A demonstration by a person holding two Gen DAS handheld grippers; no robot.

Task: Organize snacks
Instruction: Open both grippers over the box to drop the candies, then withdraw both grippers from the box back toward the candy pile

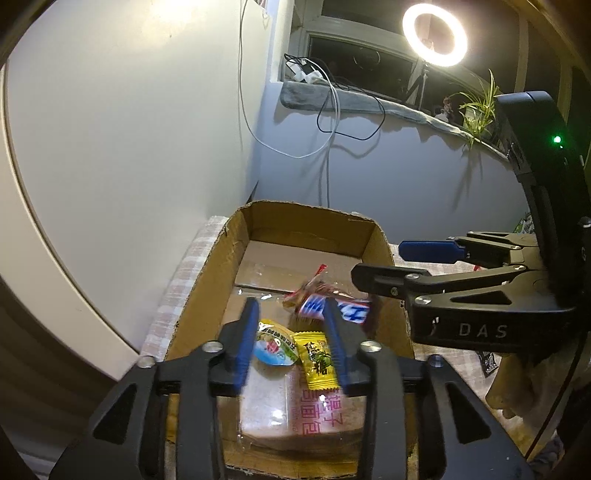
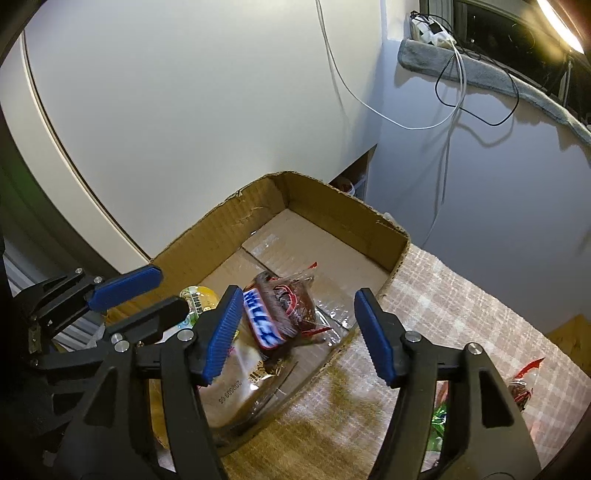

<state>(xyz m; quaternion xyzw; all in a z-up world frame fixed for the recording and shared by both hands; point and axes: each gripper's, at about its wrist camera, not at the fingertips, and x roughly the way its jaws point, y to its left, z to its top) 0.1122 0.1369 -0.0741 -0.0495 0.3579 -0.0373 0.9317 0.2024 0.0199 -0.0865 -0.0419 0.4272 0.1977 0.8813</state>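
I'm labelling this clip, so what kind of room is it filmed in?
Probably a home room set up for filming: a ring light and potted plant on a windowsill, and a checked tablecloth.

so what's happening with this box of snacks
A person holds a gripper in each hand over a cardboard box on a checked cloth. Both the left gripper and the right gripper have open jaws and hold nothing. In the box lie a bread pack, a jelly cup, a yellow candy, a chocolate bar and a red-wrapped snack. More snacks wait on the cloth outside.
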